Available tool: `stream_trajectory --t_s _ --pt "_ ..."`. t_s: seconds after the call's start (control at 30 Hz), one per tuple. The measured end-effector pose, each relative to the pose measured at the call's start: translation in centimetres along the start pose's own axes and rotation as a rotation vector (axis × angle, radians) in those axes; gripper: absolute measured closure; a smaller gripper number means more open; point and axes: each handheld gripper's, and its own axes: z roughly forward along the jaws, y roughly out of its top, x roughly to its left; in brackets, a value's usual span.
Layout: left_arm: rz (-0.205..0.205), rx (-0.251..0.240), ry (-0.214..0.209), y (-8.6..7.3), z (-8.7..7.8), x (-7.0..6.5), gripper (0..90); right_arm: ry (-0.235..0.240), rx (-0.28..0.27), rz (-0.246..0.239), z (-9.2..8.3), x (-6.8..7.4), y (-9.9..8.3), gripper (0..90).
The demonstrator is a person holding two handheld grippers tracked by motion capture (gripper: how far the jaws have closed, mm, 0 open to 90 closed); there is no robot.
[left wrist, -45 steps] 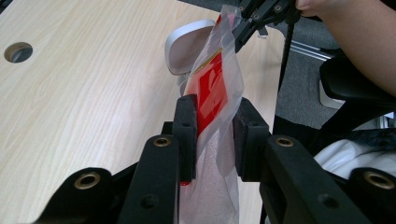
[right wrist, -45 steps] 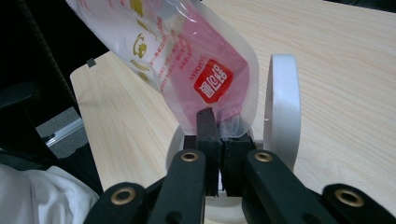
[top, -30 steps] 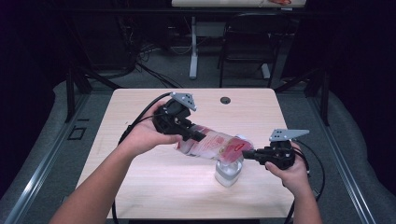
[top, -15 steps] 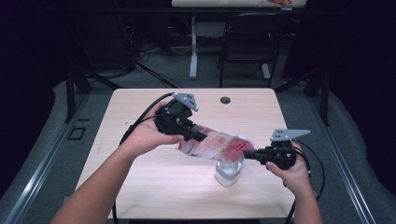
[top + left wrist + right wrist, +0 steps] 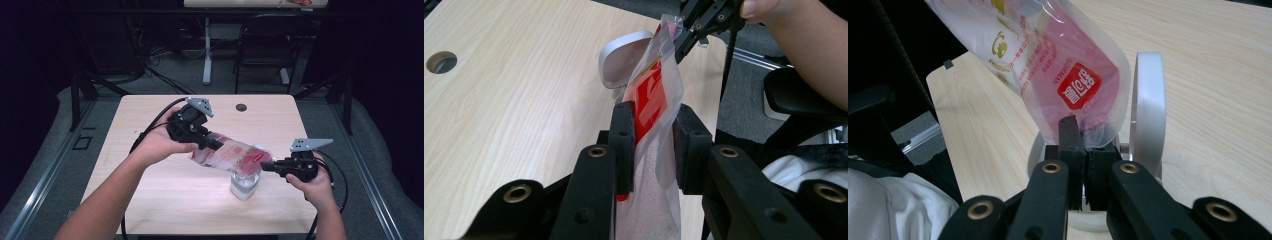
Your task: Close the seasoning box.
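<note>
Pouch: a clear plastic pouch with red print and pale powder inside (image 5: 231, 155) hangs slanted above the light wooden tabletop (image 5: 150, 200), stretched between the two claws, its lower end over the jar.
Jar: a small clear glass jar with a round white hinged lid (image 5: 244, 184) stands on the tabletop directly beneath the pouch's lower end; the lid stands swung up beside the mouth.
Left claw: the left claw (image 5: 209, 144) is clamped on the pouch's higher end; in the left gripper view both black pads press the plastic from either side (image 5: 651, 145), with the red-printed part running away from the pads toward the jar.
Right claw: the right claw (image 5: 266, 166) is closed on the pouch's lower corner, just above the jar; in the right gripper view the jaws meet tight on a pinch of film (image 5: 1082, 150), and the pouch body rises up and away from them.
Hole: a small round dark grommet hole (image 5: 241, 107) lies in the tabletop well beyond the jar, near the far edge.
</note>
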Motion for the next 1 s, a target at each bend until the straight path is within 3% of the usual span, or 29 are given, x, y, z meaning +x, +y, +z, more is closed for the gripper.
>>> stream_trajectory --t_s 0.63,1.0 --pt "0.010 -0.003 0.011 0.17 -0.44 -0.18 73.9 -0.027 -0.030 0.002 0.60 0.20 0.20 88.6" --pt "0.016 -0.006 0.007 0.99 -0.32 -0.34 73.9 -0.004 -0.023 0.000 -0.16 0.04 0.14 88.6"
